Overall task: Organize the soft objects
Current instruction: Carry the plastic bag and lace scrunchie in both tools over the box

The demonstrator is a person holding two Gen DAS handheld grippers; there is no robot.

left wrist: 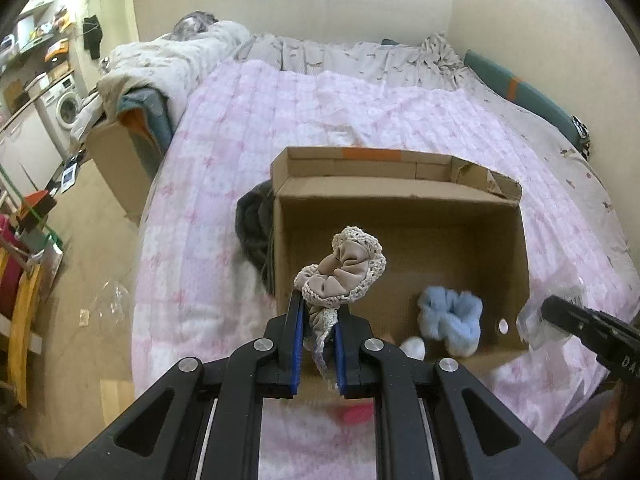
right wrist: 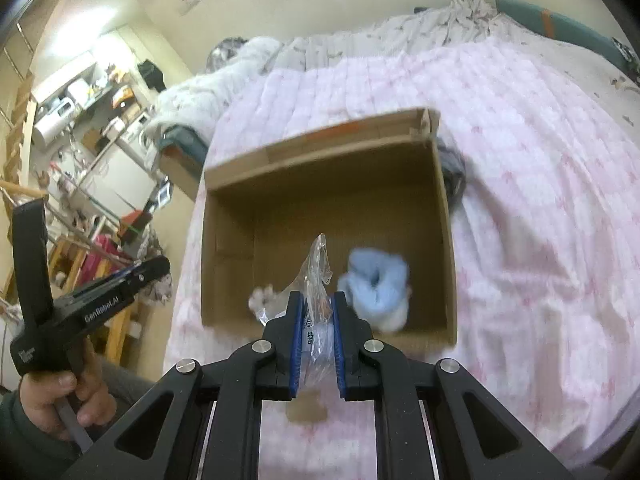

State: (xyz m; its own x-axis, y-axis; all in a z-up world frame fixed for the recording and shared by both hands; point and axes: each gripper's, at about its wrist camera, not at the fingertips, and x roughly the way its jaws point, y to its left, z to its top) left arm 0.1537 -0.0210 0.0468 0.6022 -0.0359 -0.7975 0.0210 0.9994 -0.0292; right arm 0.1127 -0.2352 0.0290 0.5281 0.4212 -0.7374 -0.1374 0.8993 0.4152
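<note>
beige scrunchie (left wrist: 344, 272) in left gripper (left wrist: 316, 312), plastic bag (right wrist: 316, 280) in right gripper (right wrist: 316, 312), above box (left wrist: 400, 196)

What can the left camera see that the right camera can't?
Only the left wrist view shows the beige scrunchie pinched in the left gripper, and something pink on the bed below it.

Only the right wrist view shows the clear plastic bag clamped in the right gripper head-on, and the person's left hand on the other gripper's handle.

Both show the open cardboard box on the pink quilt, the fluffy blue thing inside it, a small white puff beside that, and dark cloth outside the box.
</note>
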